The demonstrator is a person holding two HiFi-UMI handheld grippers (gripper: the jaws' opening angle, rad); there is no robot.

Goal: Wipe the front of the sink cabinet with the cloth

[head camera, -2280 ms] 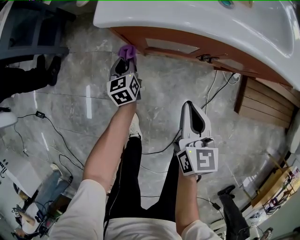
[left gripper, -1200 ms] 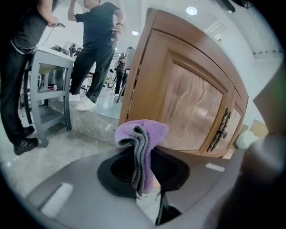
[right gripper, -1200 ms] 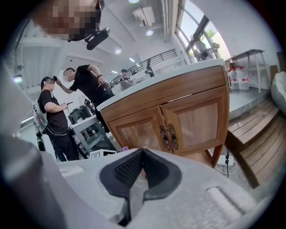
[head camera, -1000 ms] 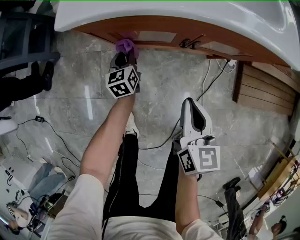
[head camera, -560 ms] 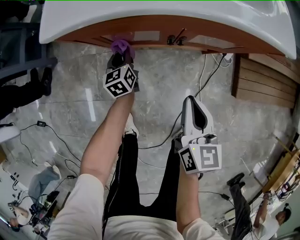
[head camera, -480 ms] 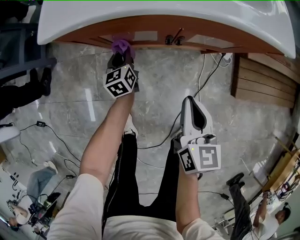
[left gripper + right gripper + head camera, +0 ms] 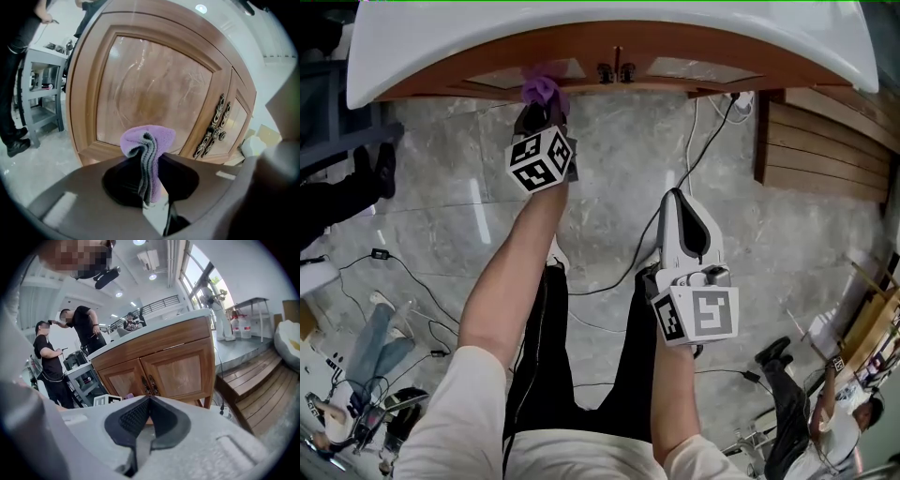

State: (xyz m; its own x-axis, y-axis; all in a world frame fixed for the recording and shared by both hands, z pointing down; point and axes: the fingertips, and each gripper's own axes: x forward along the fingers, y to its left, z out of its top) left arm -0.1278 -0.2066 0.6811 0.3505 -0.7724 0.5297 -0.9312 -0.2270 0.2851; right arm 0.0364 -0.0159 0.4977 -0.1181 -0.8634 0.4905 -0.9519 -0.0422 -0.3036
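Nearest, the person's legs in black trousers stand on the grey stone floor; the right gripper is held low over that floor, well back from the cabinet, its jaws closed together with nothing between them; in the right gripper view it points at the pair of doors; a black cable runs across the floor beside it.

Further out, the left arm reaches forward, and the left gripper is clamped on the purple cloth; the cloth is bunched and folded, its grey-edged layers pinched between the jaws, with a rounded tuft standing out past the tips.

That tuft lies at the lower frame of the left door of the sink cabinet, just left of the dark ornate handles; whether it presses on the wood or hangs just off it I cannot tell; both doors are shut, so the inside of the cabinet is hidden.

Above the cabinet lies the white counter with the sink; its basin is out of view; wooden steps stand to the cabinet's right; beyond, a grey shelf cart and people in black
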